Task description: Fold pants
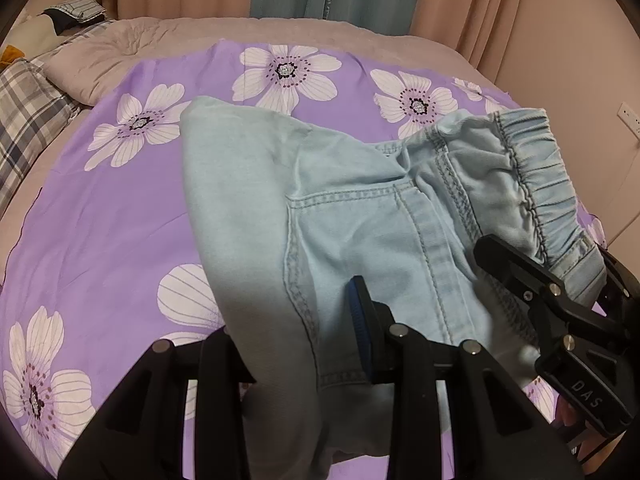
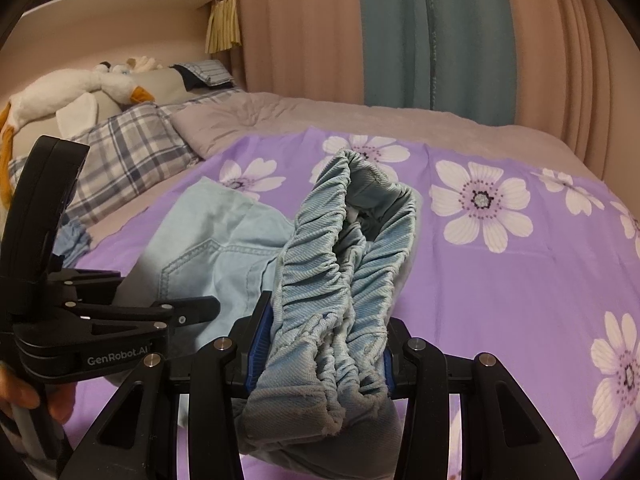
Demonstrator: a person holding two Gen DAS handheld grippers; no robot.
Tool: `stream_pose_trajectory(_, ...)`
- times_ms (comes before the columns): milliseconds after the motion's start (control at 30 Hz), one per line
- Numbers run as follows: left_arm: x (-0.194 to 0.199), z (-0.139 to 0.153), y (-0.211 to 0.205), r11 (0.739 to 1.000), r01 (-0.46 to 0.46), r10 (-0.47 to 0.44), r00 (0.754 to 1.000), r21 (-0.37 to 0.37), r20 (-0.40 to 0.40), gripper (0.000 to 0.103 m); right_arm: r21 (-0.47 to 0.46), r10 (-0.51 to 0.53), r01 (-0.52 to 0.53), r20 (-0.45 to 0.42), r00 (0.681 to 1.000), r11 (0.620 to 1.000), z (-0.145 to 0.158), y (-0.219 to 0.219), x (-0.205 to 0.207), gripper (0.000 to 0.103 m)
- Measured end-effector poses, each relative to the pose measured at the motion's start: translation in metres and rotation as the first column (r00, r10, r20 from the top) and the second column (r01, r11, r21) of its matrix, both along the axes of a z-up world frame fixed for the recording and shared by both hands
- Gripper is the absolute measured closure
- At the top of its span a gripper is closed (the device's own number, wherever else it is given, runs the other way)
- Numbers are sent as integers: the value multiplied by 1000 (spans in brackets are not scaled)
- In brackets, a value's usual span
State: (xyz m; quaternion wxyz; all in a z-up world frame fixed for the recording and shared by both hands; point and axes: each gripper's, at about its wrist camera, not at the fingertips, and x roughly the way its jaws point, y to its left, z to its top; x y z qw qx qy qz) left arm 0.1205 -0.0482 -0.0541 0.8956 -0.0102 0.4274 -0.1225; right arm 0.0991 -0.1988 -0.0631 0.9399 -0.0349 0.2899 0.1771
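Light blue denim pants [image 1: 360,216] lie bunched on a purple flowered sheet [image 1: 120,220], with the elastic waistband [image 1: 536,168] at the right. My left gripper [image 1: 296,340] is shut on the pants fabric near a back pocket; the cloth drapes over its left finger. My right gripper [image 2: 320,352] is shut on the gathered waistband [image 2: 340,264], which bulges up between its blue pads [image 2: 258,340]. The right gripper shows in the left wrist view [image 1: 560,280] at the waistband's end. The left gripper shows in the right wrist view [image 2: 188,310] at the left, on the pants [image 2: 216,240].
The sheet covers a bed with a grey quilt [image 2: 320,116]. Plaid pillows [image 2: 128,148] and a plush goose [image 2: 60,92] lie at the head, to the left. Pink and teal curtains [image 2: 432,32] hang behind. A wall socket [image 1: 630,116] is at the right.
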Motion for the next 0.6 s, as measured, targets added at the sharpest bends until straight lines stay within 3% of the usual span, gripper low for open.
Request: stream_pose_trajectory(600, 26, -15, -6, 1000, 3, -3, 1000, 14, -13, 71, 9, -20, 20, -23, 1000, 1000, -11, 7, 20, 57)
